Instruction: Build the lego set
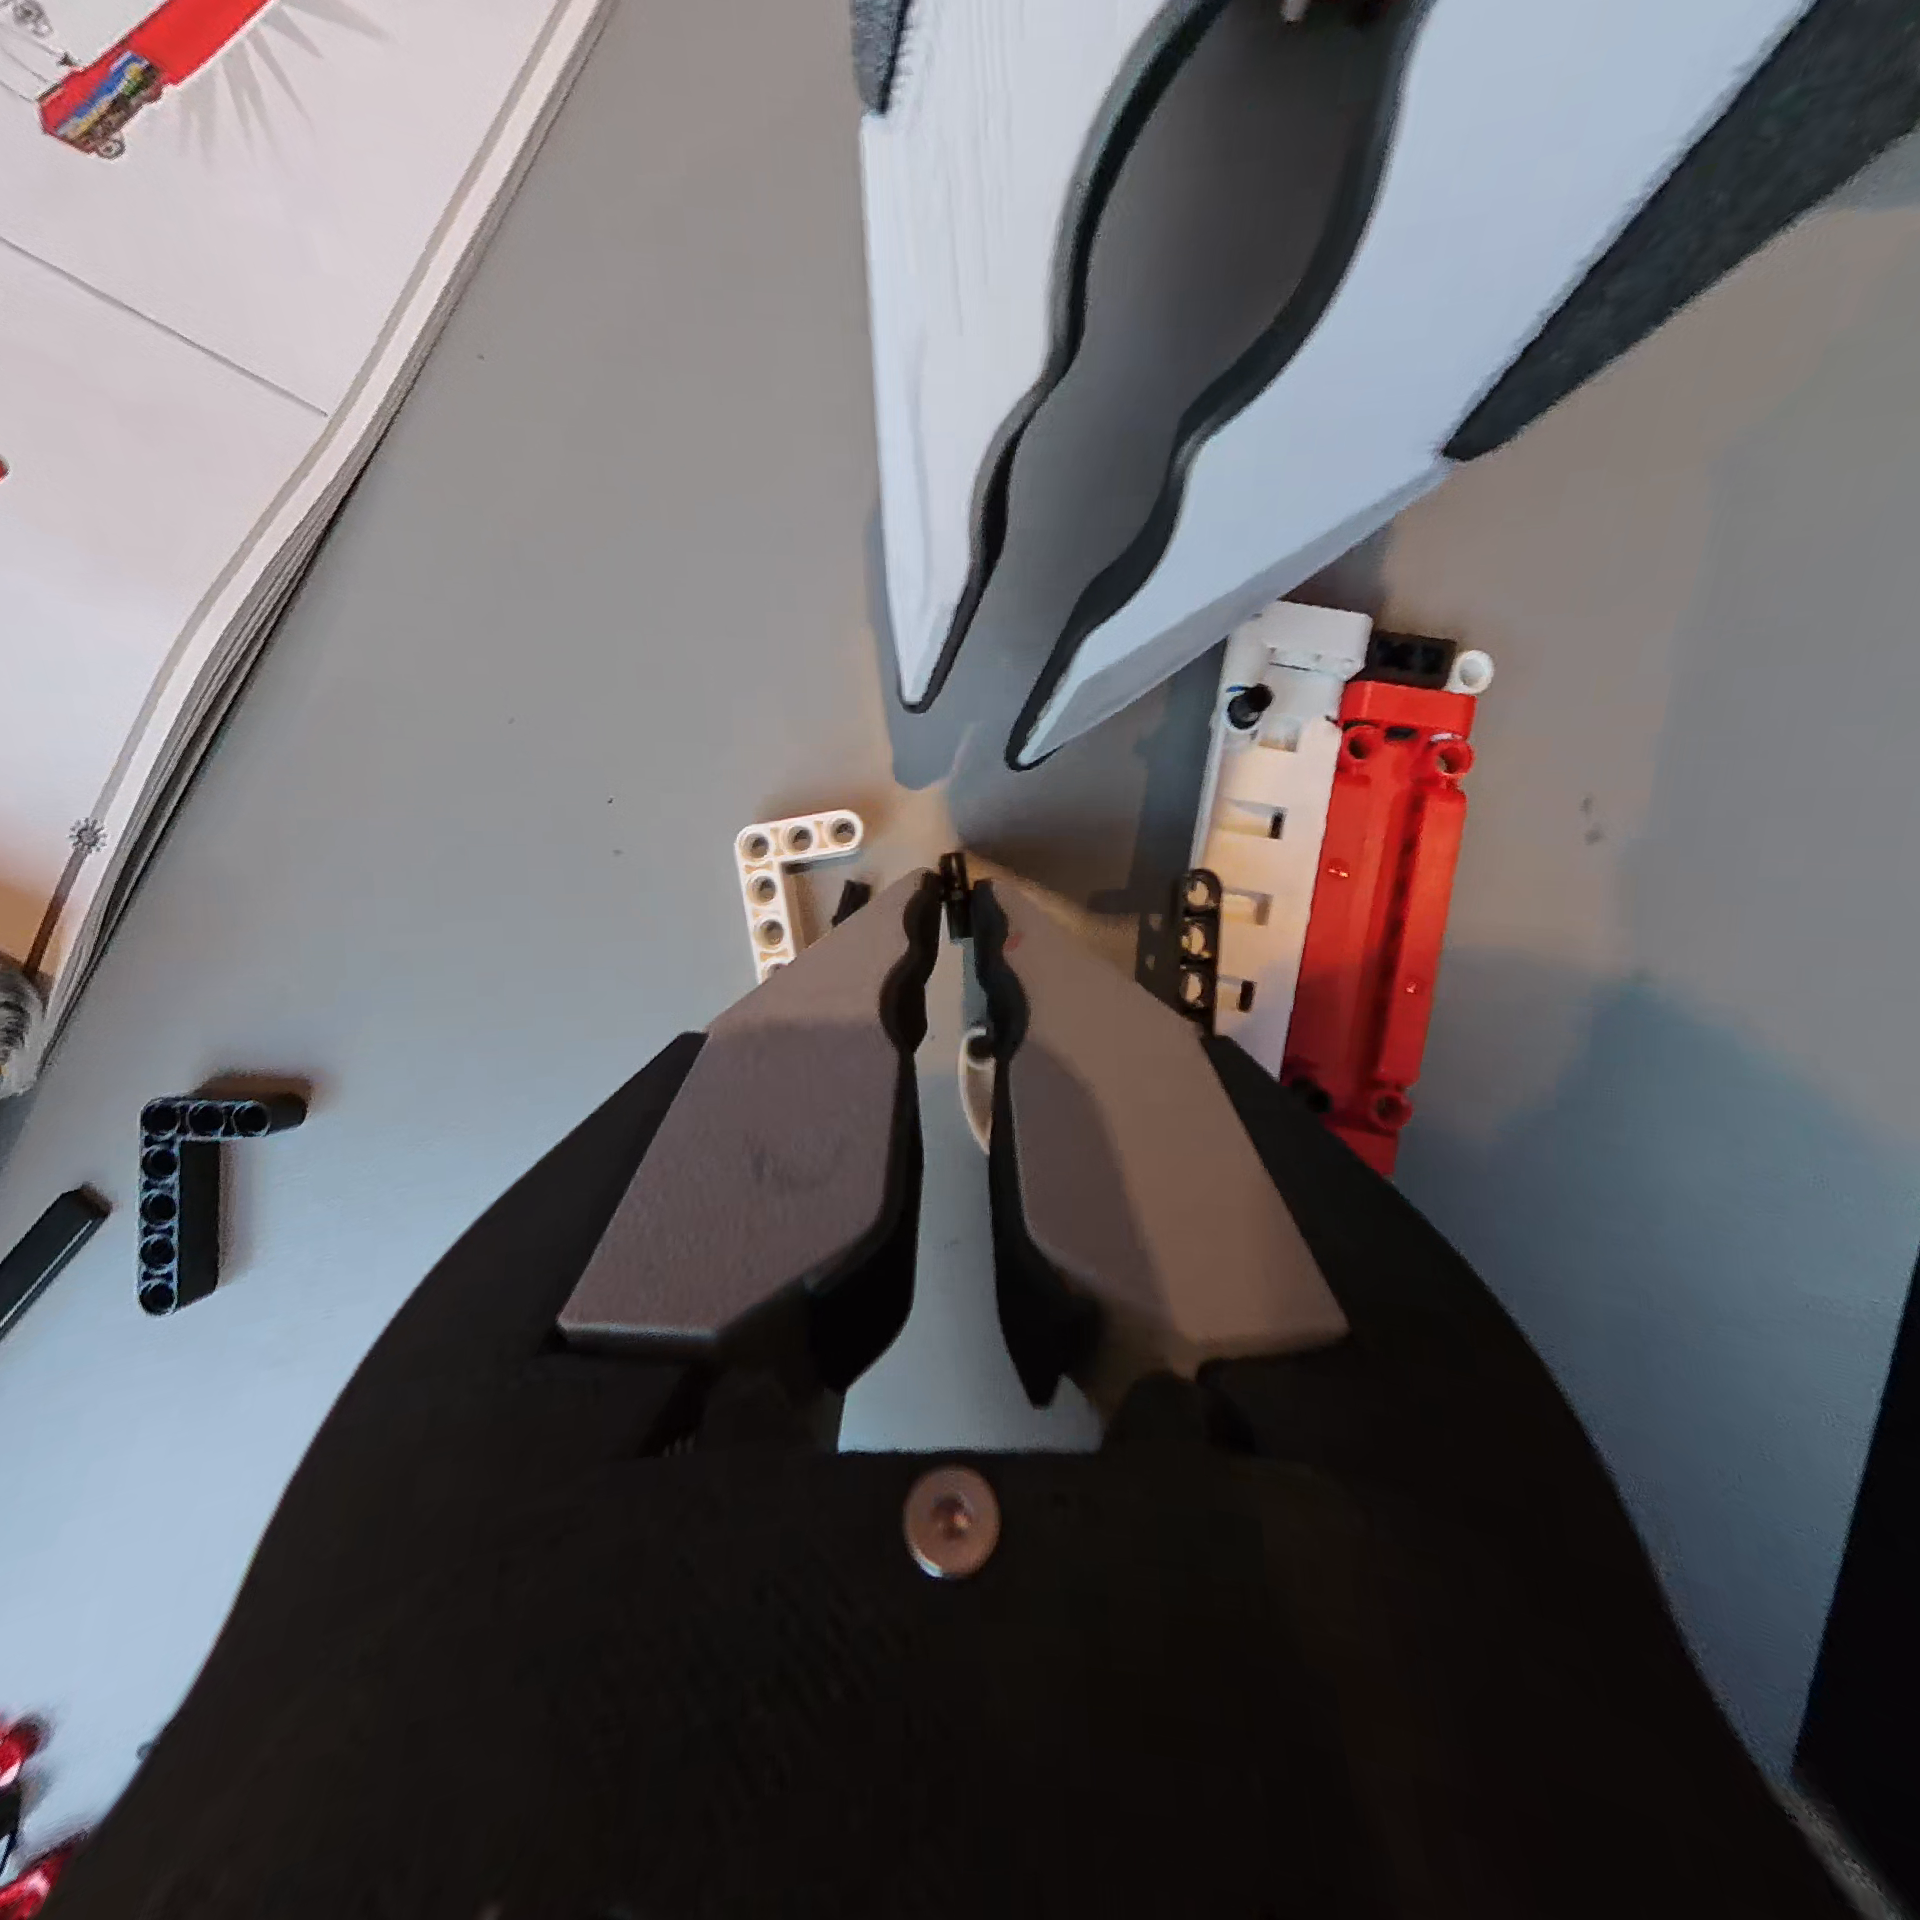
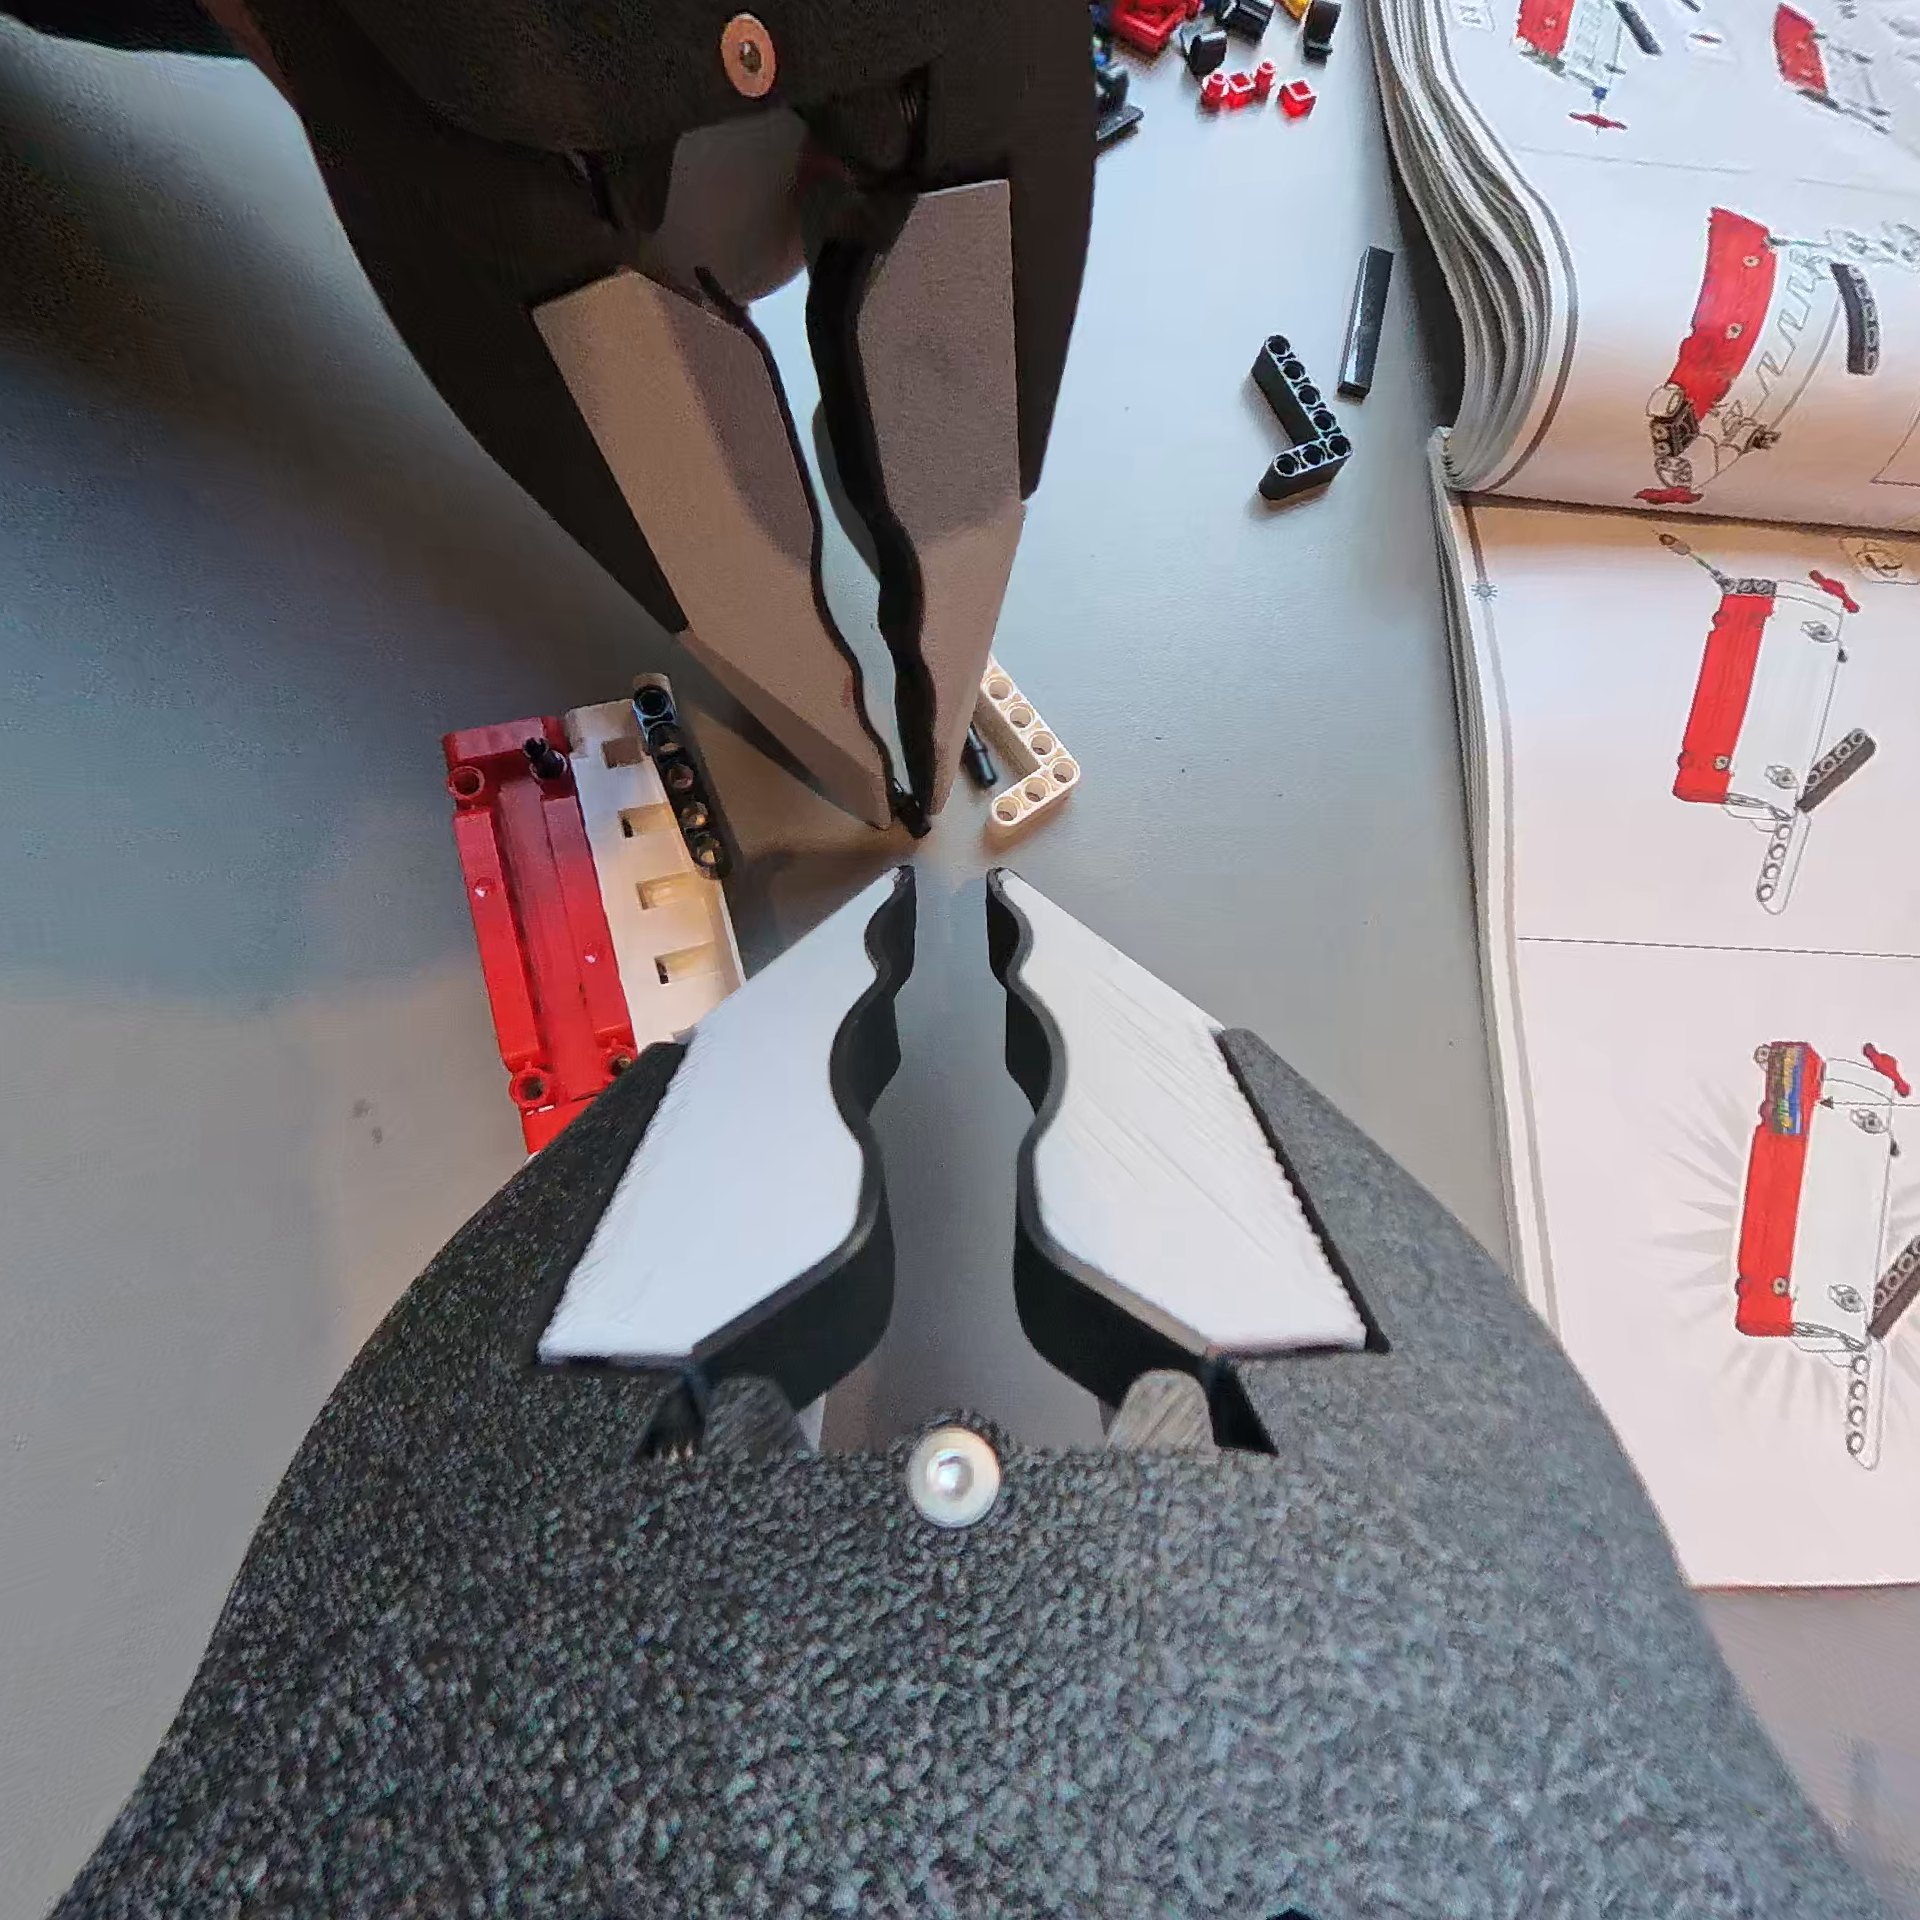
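My left gripper [image 1: 954, 883], with grey fingers, is shut on a small black pin [image 1: 952, 871], which also shows at its tips in the right wrist view [image 2: 914, 819]. My right gripper [image 2: 948, 878], with white fingers, is open and empty, its tips facing the pin from just across; it also shows in the left wrist view [image 1: 966, 727]. The red and white lego assembly [image 1: 1351, 883] lies on the table beside both grippers [image 2: 582, 914], with a black beam [image 1: 1193, 940] along its white side. A white L-shaped beam [image 1: 774, 883] lies close behind the left gripper's tips [image 2: 1029, 758].
A black L-shaped beam [image 2: 1304, 426] and a black bar [image 2: 1366, 322] lie near the open instruction booklet [image 2: 1704, 727]. Several small red and black pieces [image 2: 1247, 62] sit at the far table end. The grey table [image 2: 208, 520] is bare left of the assembly. My left and right fingertips are right by each other.
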`<state>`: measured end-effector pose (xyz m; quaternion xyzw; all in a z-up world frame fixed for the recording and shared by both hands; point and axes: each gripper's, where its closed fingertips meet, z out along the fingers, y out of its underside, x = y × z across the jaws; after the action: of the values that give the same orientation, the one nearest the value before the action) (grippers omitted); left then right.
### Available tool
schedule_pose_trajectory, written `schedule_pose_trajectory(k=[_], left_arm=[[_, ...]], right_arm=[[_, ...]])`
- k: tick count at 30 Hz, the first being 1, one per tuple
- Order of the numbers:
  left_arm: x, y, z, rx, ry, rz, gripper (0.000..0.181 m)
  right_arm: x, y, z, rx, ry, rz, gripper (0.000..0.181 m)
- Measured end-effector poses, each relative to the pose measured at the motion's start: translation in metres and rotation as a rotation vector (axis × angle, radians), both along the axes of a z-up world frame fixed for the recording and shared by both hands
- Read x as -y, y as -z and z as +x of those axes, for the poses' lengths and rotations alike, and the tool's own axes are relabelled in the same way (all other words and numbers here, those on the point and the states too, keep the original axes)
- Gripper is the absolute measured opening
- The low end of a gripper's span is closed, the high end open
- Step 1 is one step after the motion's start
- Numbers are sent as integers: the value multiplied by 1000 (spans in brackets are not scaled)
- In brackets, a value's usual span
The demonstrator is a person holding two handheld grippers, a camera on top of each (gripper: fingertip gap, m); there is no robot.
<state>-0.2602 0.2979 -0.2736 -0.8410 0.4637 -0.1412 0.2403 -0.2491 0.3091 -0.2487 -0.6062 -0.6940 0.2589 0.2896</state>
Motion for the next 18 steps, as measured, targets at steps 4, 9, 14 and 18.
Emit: schedule_pose_trajectory(k=[4, 9, 14, 18], left_arm=[[-4, -1, 0, -25, 34, 70, 3], [-10, -40, 6, 18, 70, 389, 2], [-3, -82, 15, 185, 90, 560, 2], [1, -103, 17, 203, 109, 672, 1]], right_arm=[[2, -2, -3, -10, -10, -12, 13], [-2, -27, 0, -120, 103, -158, 9], [5, -63, 2, -267, 121, -296, 9], [16, -76, -1, -320, 86, -371, 9]])
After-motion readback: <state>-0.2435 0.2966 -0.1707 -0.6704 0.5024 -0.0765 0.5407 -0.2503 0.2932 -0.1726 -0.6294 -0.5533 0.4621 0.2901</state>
